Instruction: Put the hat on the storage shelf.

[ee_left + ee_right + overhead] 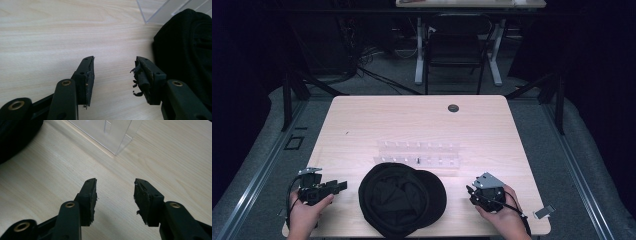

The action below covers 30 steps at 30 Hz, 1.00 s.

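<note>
The left gripper (343, 186) is spread wide with nothing in it. Just to its right lies the black cap (402, 199). It looks soft and light; grab its brim. Past the cap, the right gripper (469, 191) is spread too.

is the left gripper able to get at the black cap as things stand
Probably yes: the left gripper sits open beside the black fabric cap, with bare light wooden table between them and nothing in the way.
</note>
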{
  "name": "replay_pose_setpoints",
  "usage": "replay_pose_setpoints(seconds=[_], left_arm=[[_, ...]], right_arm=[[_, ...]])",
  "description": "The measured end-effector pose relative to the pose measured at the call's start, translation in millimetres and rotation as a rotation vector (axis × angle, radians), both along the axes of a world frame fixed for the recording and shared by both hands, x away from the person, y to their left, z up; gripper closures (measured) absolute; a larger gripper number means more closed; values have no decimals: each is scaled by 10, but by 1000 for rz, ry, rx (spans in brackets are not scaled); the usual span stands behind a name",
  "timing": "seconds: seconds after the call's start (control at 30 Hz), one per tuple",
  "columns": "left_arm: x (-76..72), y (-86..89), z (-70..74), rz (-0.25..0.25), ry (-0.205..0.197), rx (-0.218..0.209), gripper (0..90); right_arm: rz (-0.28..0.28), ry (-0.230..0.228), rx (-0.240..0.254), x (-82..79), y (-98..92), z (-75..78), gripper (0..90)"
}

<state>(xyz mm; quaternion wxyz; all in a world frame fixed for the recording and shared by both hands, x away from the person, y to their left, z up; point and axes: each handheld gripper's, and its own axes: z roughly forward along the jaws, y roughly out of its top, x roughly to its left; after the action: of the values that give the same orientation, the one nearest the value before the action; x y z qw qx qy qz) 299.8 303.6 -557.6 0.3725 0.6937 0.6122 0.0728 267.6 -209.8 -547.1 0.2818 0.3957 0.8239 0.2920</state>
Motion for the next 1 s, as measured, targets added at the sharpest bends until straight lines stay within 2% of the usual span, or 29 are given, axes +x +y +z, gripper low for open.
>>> replay_pose_setpoints(seconds=[0.07,0.1,0.2,0.33,0.37,0.4,0.5,0.67,0.83,0.9,1.0], left_arm=[[13,-15,12,-4,34,-36,496],[22,-26,18,-7,46,-49,509],[47,-51,69,-36,74,-68,543],[86,-50,189,-63,120,-143,585],[99,-54,245,-75,155,-171,588],[99,-54,245,-75,155,-171,589],[116,-87,297,-95,196,-176,606],[142,-123,341,-117,227,-157,619],[177,-176,366,-122,251,-175,631],[200,-208,364,-147,276,-157,633],[206,-236,360,-154,291,-148,637]], right_arm=[[-1,8,4,-4,3,8,551],[1,18,24,-4,6,19,564],[2,26,27,-7,1,28,569],[-6,35,45,-4,-22,24,577],[-11,43,60,2,-31,30,579],[-11,43,60,2,-31,30,579],[-11,46,75,8,-27,25,580],[-3,59,71,5,-19,11,580],[0,66,76,-1,-18,6,580],[0,65,76,-1,-14,4,580],[-2,65,83,0,-10,-1,579]])
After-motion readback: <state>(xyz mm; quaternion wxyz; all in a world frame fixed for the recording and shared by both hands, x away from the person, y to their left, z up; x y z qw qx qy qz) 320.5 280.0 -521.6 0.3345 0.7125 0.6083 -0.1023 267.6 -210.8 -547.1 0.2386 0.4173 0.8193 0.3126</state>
